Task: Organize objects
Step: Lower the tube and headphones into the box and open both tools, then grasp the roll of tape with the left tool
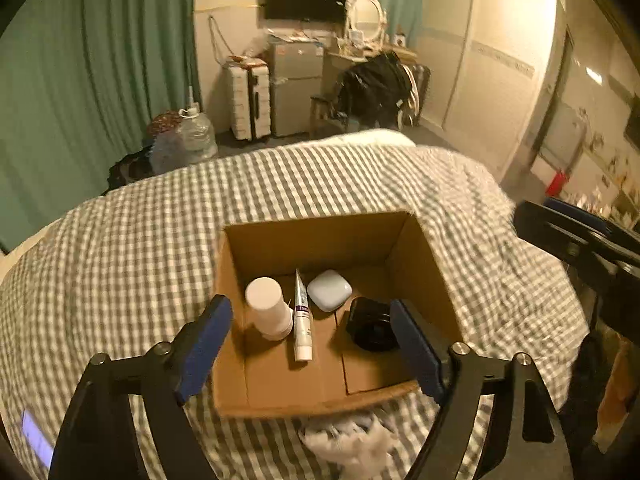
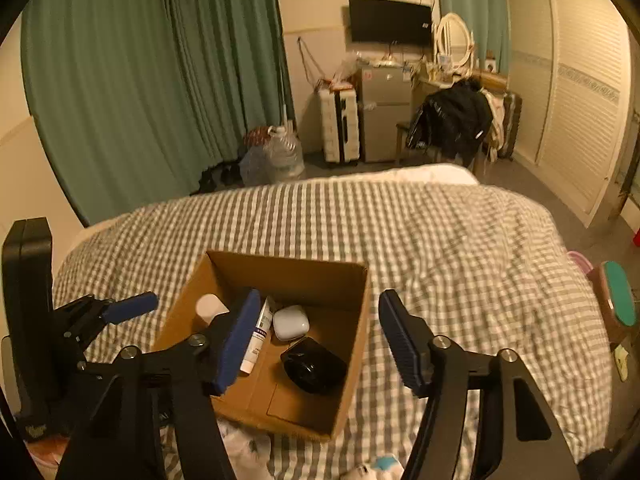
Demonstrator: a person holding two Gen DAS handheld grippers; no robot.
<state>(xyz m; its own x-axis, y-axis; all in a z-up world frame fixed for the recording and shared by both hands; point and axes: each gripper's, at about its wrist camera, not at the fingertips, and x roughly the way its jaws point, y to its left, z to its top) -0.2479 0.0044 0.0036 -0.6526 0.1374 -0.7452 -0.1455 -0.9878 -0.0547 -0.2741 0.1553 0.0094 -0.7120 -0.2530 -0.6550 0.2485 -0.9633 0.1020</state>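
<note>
An open cardboard box (image 1: 312, 236) (image 2: 288, 272) sits on a bed with a grey-and-white checked cover. Inside lie a white cylindrical bottle (image 1: 269, 307) (image 2: 210, 307), a white tube (image 1: 302, 320) (image 2: 258, 336), a pale rounded case (image 1: 329, 290) (image 2: 291, 322) and a black round object (image 1: 371, 324) (image 2: 314, 365). My left gripper (image 1: 310, 312) hovers over the box's near side, open, with nothing between its blue pads. My right gripper (image 2: 318, 306) hangs open above the box's right wall, also empty. The left gripper (image 2: 120, 310) shows at the left edge of the right wrist view.
Crumpled white cloth (image 1: 352, 440) lies just in front of the box. The checked cover (image 1: 140, 248) spreads wide on every side. Beyond the bed stand green curtains (image 1: 100, 60), a suitcase (image 1: 250, 98), a small fridge (image 1: 296, 88), a chair draped with dark clothes (image 1: 376, 88) and a water jug (image 1: 196, 136).
</note>
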